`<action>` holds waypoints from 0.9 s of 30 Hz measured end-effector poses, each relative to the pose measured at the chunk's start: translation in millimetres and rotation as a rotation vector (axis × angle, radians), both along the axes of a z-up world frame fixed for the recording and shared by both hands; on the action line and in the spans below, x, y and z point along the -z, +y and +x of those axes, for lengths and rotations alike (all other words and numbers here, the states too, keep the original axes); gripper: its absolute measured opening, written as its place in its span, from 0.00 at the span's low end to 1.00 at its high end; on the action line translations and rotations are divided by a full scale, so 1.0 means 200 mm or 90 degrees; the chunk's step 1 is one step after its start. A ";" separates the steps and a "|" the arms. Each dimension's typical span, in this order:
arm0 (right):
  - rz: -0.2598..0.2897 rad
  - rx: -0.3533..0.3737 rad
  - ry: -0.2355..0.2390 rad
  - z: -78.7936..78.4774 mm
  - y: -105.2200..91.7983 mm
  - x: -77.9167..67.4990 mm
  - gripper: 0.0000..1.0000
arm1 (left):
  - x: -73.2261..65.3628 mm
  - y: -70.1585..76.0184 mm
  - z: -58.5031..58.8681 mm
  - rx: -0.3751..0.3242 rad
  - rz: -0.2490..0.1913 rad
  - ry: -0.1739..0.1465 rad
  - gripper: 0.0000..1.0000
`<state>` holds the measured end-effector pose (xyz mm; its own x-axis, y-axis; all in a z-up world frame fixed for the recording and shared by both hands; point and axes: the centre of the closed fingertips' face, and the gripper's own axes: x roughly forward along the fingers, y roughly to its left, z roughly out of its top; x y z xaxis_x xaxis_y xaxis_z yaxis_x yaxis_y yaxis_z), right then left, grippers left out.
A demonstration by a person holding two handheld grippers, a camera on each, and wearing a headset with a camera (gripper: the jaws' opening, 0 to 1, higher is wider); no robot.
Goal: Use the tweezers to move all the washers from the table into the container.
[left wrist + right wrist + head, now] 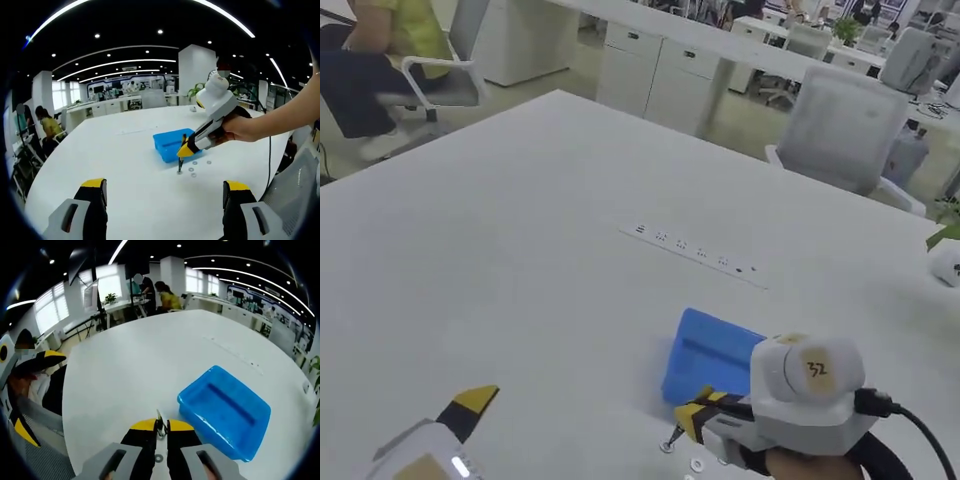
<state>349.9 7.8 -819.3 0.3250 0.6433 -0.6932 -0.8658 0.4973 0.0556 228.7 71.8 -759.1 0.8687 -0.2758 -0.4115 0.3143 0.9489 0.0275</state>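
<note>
Your right gripper [161, 427] has its jaws clenched on the tweezers [159, 416], which point down at the white table [520, 250]. The tweezer tips sit right at the surface, just in front of the blue container [685, 380]. From the left gripper view, the washers [193, 169] lie loose on the table beside those tips, a small scatter near the container's front wall. One lies right at the tips in the head view, but whether it's pinched can't be told.

Your left gripper [164, 185] hangs well back, its jaws spread wide with nothing between them, just bare tabletop.

The table is broad, matte and pale. A socket strip [695, 250] is set flush into it beyond the container.

The room is a big open office. Past the far edge stands a grey chair [840, 130], with white cabinets [660, 70] further back. A seated person in a yellow top [410, 30] is off at the corner. Long curved light strips and spotlights run across the dark ceiling, and a white pillar [195, 75] has a plant [195, 91] beside it.
</note>
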 end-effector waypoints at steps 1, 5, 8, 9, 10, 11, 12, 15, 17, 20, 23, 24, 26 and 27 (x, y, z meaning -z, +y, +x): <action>0.001 0.002 -0.001 0.00 0.00 0.00 0.03 | 0.00 0.00 0.00 0.000 0.002 0.000 0.99; 0.018 0.032 -0.005 0.00 -0.03 0.00 0.02 | 0.01 0.00 0.00 0.003 0.006 0.005 0.99; 0.011 0.041 -0.010 0.00 -0.05 0.01 0.01 | 0.01 0.00 0.00 0.003 0.008 0.002 0.99; 0.007 0.037 -0.013 0.00 -0.05 0.01 0.01 | 0.01 0.00 0.00 0.003 0.008 0.003 0.99; 0.007 0.035 -0.011 0.00 -0.04 0.01 0.01 | 0.01 0.00 0.00 0.003 0.009 0.003 0.99; 0.002 0.033 -0.011 0.00 -0.04 0.01 0.01 | 0.01 0.00 0.00 0.003 0.009 0.004 0.99; -0.004 0.031 -0.012 0.00 -0.03 0.00 0.01 | 0.02 0.00 -0.01 0.003 0.010 0.006 0.99; -0.009 0.026 -0.012 0.00 -0.02 -0.01 0.01 | 0.01 0.01 -0.01 0.000 0.009 0.006 0.99; 0.000 0.023 -0.019 0.00 -0.01 -0.05 0.01 | 0.01 0.01 -0.01 -0.002 0.007 0.004 0.99; 0.010 0.019 -0.024 0.00 0.00 -0.11 0.01 | 0.02 0.01 -0.01 -0.001 0.007 0.006 0.99; 0.016 0.013 -0.032 0.00 0.00 -0.16 0.01 | 0.02 0.00 -0.01 0.003 0.011 0.006 0.99; 0.018 0.012 -0.035 0.00 0.00 -0.18 0.01 | 0.02 0.00 -0.01 0.005 0.010 0.006 0.99; 0.028 0.010 -0.041 -0.01 0.01 -0.22 0.01 | 0.02 -0.01 -0.01 0.010 0.014 0.009 0.99; 0.032 0.010 -0.043 0.00 0.01 -0.24 0.01 | 0.02 -0.01 -0.01 0.013 0.016 0.008 0.99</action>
